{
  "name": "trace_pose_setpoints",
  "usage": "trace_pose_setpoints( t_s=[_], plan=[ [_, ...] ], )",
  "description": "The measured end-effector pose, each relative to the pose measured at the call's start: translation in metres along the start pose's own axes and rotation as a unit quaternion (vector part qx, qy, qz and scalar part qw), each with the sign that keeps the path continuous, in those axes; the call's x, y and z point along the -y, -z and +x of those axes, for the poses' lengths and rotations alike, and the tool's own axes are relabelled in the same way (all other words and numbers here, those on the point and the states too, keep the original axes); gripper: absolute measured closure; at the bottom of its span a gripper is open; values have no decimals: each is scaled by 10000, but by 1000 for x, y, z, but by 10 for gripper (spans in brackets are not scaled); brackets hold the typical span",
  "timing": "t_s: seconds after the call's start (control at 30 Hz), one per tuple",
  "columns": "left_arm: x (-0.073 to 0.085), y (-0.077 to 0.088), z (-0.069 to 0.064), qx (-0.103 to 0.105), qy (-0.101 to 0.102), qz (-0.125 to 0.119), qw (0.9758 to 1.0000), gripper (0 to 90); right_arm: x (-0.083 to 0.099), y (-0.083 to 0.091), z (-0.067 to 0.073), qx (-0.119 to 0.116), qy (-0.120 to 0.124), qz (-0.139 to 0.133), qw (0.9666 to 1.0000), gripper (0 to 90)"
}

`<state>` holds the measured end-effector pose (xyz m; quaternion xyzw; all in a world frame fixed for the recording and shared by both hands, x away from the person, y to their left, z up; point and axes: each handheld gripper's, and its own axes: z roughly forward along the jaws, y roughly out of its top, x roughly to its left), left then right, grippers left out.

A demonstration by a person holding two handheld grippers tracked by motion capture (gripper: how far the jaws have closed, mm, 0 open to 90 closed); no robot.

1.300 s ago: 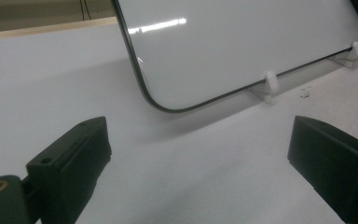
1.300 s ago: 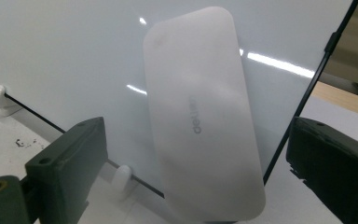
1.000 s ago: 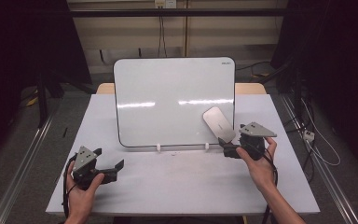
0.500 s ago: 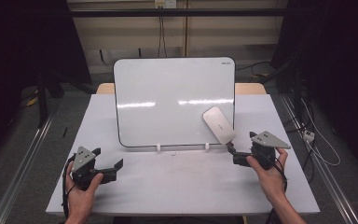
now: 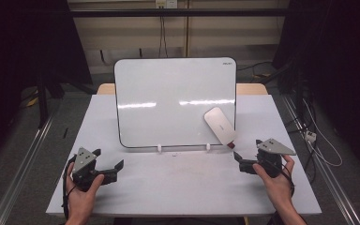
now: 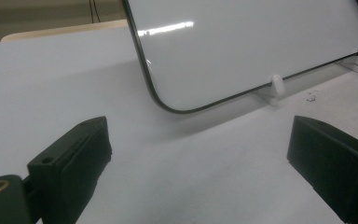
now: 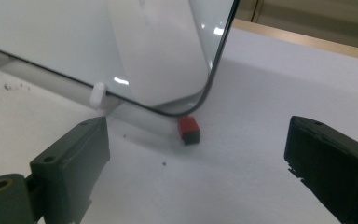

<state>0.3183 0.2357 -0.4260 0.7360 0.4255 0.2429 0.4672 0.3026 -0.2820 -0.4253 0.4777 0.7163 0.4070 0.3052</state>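
A whiteboard (image 5: 176, 101) stands propped on two small white clips (image 5: 160, 148) at the middle of the worktop (image 5: 178, 187), and a white eraser (image 5: 220, 125) clings to its face down at the 5 o'clock corner, tilted, its lower end overhanging the board's edge. A small red-and-black piece (image 7: 189, 129) lies on the worktop just under that corner. The right gripper (image 5: 243, 165) sits at about 4 o'clock from the board, near the eraser but apart from it — jaws spread wide, holding nothing. The left gripper (image 5: 114, 169) rests at 7 o'clock, well away, jaws likewise wide and empty.

The risk I'd watch: the board only leans in those clips, so a push on the eraser from the right could tip it backward or skid it — and a careless sweep might knock the red piece off toward the worktop's edge.
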Motion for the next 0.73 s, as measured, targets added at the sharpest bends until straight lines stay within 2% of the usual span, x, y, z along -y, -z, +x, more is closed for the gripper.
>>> trace_pose_setpoints(
  t_s=[0.03, 0.17, 0.4, 0.53, 0.73],
  plan=[
    [0, 0, 0, -1, 18, 3, 10000, 59, 1, 0, 0, 30, 61, 22, 10000, 67],
    [-1, -1, 1, 13, -20, 14, 10000, 59, 7, 1, -2, 81, 23, -40, 10000, 82],
    [-2, -6, 1, 29, 33, -6, 10000, 59, 25, 11, -6, 157, -228, -222, 9994, 93],
    [-3, -6, 1, 54, 28, -20, 10000, 59, 29, 13, -6, 216, -264, -213, 9992, 94],
    [-3, -6, 3, 46, 79, 13, 10000, 59, 29, 11, -5, 152, -330, -220, 9991, 93]
  ],
)
